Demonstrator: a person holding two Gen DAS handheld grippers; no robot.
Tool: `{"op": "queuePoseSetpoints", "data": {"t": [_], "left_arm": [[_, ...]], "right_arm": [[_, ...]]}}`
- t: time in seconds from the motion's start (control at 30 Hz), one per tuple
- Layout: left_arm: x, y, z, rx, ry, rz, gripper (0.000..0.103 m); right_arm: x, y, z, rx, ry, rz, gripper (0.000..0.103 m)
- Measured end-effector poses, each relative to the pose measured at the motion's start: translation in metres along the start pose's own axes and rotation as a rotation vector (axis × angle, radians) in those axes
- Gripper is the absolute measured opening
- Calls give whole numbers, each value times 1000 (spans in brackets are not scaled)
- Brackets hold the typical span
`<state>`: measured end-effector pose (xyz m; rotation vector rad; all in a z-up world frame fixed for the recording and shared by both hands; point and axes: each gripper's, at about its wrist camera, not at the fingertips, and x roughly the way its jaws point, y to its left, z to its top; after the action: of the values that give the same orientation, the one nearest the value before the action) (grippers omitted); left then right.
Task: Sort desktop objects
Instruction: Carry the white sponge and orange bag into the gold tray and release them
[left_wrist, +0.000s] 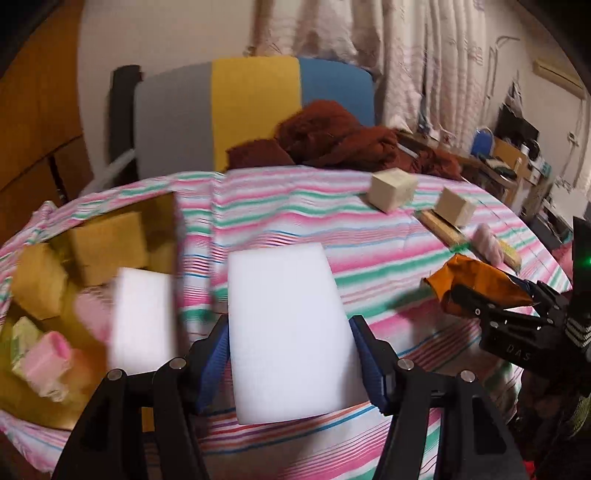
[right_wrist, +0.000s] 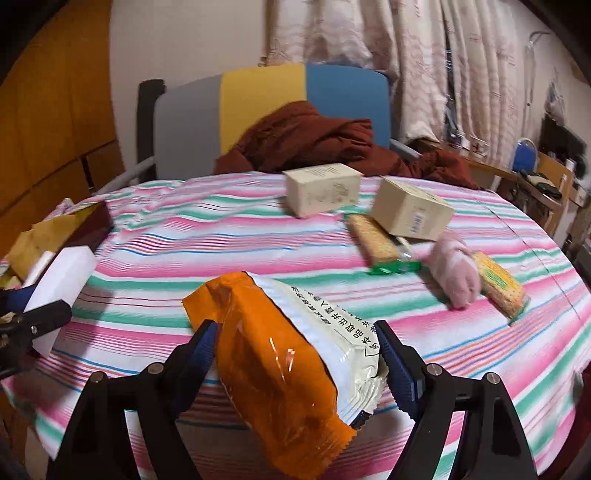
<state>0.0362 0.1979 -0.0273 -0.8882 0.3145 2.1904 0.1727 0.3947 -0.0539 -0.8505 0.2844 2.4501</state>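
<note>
A white foam block is clamped between the blue pads of my left gripper, which is shut on it above the striped tablecloth. To its left, a gold-lined open box holds yellowish blocks, a pink wrapped piece and a second, blurred white block. In the right wrist view, my right gripper is shut on an orange and cream snack packet, held clear of the table. The same packet shows at the right of the left wrist view.
Two beige cartons stand at the far side of the table. Two biscuit packs and a pink plush toy lie near them. A brown cloth is heaped on a chair behind.
</note>
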Motion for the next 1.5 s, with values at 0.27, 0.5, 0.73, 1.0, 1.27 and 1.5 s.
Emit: {"op": "queuePoseSetpoints", "data": {"t": [0.27,0.5,0.73,1.0,1.27,1.5], "left_arm": [[-41,72,-4,-123,-52,127,64],[-62,129,-15,-223,-75,236,64],[-66,156,-25,-272,-80,279,64],[-54,179,-29,-304,-62,310,64],[-58,194,-31,-330,-70,329,64],[-58,205,-33,-337,-61,345,64]], "right_arm": [[-18,74,25,-99,-72,157,83],[-29,140,38,-176,-113,293,82],[-36,187,43,-235,-134,380,80],[-13,231,58,-285,-118,424,74],[47,272,79,-211,37,569,52],[53,288,88,-219,47,601,48]]}}
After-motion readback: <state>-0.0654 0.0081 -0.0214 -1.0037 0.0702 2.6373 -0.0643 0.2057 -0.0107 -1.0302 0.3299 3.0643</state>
